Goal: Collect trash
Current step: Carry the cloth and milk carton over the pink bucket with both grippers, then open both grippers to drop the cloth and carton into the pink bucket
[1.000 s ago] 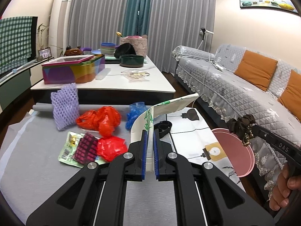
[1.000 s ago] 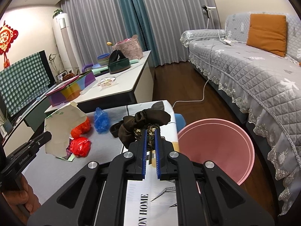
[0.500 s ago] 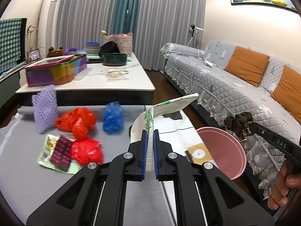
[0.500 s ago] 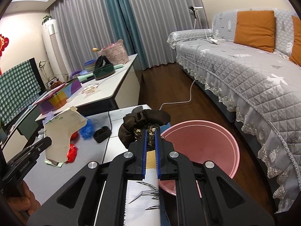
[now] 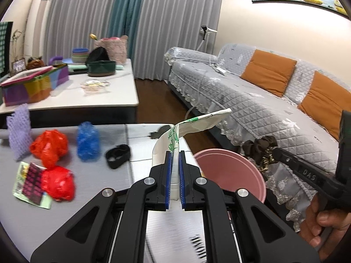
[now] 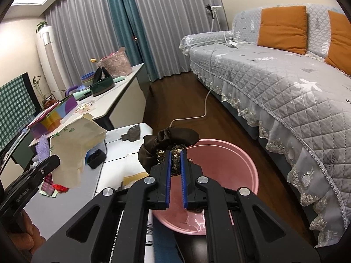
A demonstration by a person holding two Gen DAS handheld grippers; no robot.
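My left gripper [image 5: 174, 153] is shut on a crumpled white paper with green print [image 5: 193, 123], held above the table edge beside the pink bin [image 5: 230, 175]. My right gripper [image 6: 176, 153] is shut on a brown fabric scrunchie [image 6: 173, 138] and holds it over the pink bin [image 6: 226, 166]. The right gripper with the scrunchie [image 5: 260, 146] also shows at the right of the left wrist view. The paper [image 6: 74, 144] shows at the left of the right wrist view. Red bags [image 5: 49, 146], a blue bag [image 5: 87, 140], a black band [image 5: 117, 155], purple foam net [image 5: 18, 131] and a snack wrapper [image 5: 30, 182] lie on the grey table.
A white table [image 5: 92, 100] behind holds a coloured box, bowls and a basket. A grey sofa [image 5: 263, 92] with orange cushions runs along the right. A white cable [image 6: 204, 109] lies on the dark wood floor. A printed white sheet covers the table's right part.
Both grippers have swung right toward the pink bin. The scrunchie now hangs over the bin, and the paper is close beside its rim. The table trash has slid left in view.
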